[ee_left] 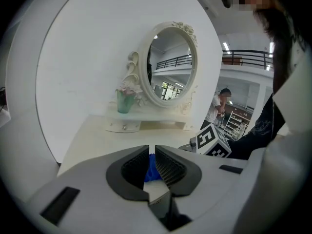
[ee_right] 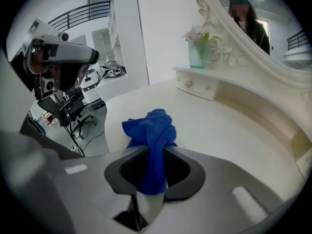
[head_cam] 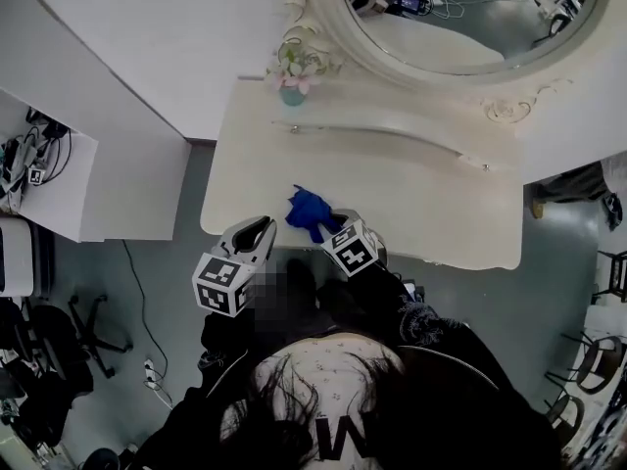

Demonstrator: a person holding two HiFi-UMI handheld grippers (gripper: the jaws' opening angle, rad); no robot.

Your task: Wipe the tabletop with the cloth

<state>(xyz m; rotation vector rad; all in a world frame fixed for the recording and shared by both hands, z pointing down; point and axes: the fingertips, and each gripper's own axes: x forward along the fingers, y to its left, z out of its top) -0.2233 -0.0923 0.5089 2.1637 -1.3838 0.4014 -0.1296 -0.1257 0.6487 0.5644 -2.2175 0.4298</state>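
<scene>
Broad cream dressing-table surface (head_cam: 431, 204) with a curved front edge, set against a white wall. At its back, a raised shelf under a large oval mirror (head_cam: 460, 18) in a carved cream frame. Right tool (ee_right: 157, 152) at the front edge of the surface, jaws clamped on a blue cloth (ee_right: 150, 130). Left tool (ee_left: 152, 152) just beside it at the same front edge, jaws drawn nearly together with only a slit between, gripping nothing; blue of the cloth visible through the slit, farther off. Cloth bunched and crumpled, rising out of the right tool's jaws over the front-left part of the surface (head_cam: 312, 211); contact with the surface not clear. Small pale-green vase (head_cam: 292, 91) of pink and white flowers on the left end of the shelf, beside the mirror frame, well apart from the cloth.
</scene>
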